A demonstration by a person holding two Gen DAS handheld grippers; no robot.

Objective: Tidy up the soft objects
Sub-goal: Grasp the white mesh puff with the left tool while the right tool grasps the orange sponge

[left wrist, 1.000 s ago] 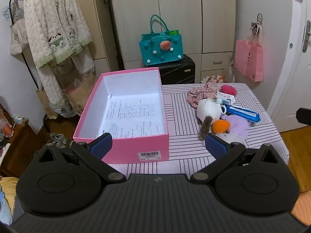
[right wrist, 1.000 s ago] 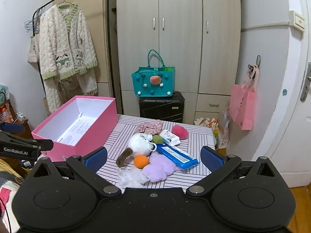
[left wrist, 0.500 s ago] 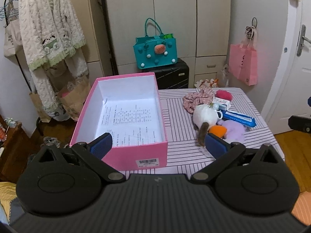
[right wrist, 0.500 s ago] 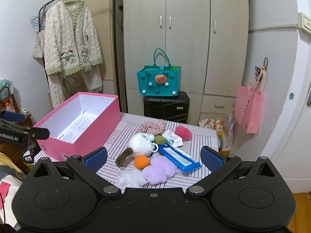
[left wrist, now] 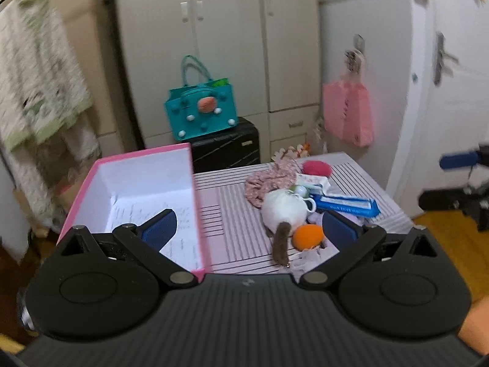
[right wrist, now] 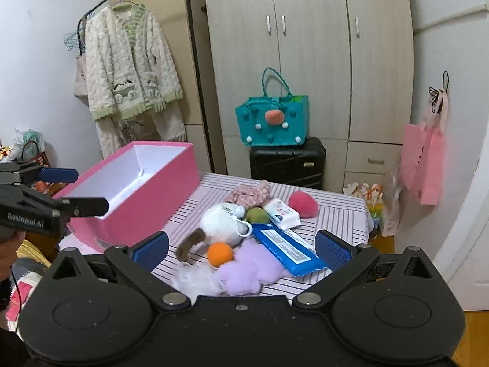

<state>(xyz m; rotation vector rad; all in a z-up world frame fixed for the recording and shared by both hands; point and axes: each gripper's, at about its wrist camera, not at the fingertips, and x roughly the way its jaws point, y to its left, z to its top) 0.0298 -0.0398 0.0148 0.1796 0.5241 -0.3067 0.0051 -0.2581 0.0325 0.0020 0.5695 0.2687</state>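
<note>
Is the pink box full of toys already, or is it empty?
Nearly empty. The pink box is open and holds only a printed paper sheet; the soft toys all lie on the striped table.

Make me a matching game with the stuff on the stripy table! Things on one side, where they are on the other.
Things:
1. small orange ball
2. fluffy red-pink ball
3. flat blue packet
4. sheet of printed paper

Places:
A. inside the pink cardboard box
B. at the far end of the pile, nearest the black suitcase
C. beside the brown tail of the white plush toy
D. lying partly over the lilac fluffy cloth

Pairs: 1-C, 2-B, 3-D, 4-A
</note>
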